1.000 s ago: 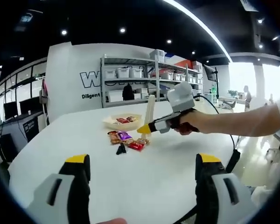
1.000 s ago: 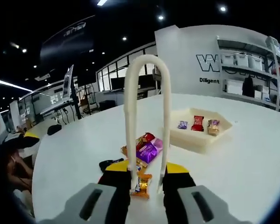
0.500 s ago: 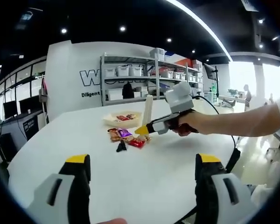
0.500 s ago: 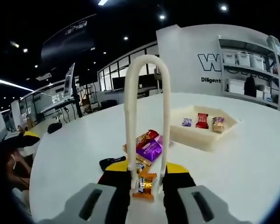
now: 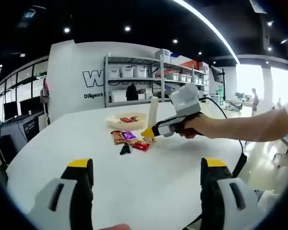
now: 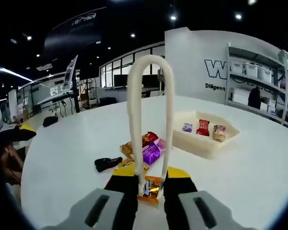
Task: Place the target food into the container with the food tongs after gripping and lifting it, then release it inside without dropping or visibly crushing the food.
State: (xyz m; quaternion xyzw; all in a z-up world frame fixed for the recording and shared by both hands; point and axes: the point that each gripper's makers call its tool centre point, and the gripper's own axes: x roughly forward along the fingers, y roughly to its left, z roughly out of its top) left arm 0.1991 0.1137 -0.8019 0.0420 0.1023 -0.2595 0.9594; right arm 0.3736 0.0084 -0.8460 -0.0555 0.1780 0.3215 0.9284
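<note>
1. Candy (image 6: 150, 189) in an orange wrapper sat between the tips of the tongs (image 6: 149, 120) in my right gripper view, low in front of the jaws; I could not tell whether it was lifted clear of the table (image 6: 259, 172) or resting on it.
2. My right gripper (image 6: 148, 181) had its yellow-tipped jaws squeezed against both arms of the cream tongs, whose looped end stood up in front of the camera.
3. Beyond the tongs lay a small pile of wrapped sweets (image 6: 146, 148), red, purple and orange, with a dark object (image 6: 107, 163) just beside them.
4. The tray (image 6: 204, 136) sat further back and to the right, well apart from the held candy, with three wrapped pieces (image 6: 202, 127) inside it.
5. In my left gripper view, the right gripper (image 5: 149, 133) appeared held in a hand (image 5: 192, 127), tongs pointing up, next to the pile (image 5: 129, 140) and near the tray (image 5: 126, 120).
6. My left gripper (image 5: 144, 172) had its jaws wide apart with nothing between them, above bare table (image 5: 134, 191).
7. Shelving (image 5: 149, 84) with bins stood against the far wall.
</note>
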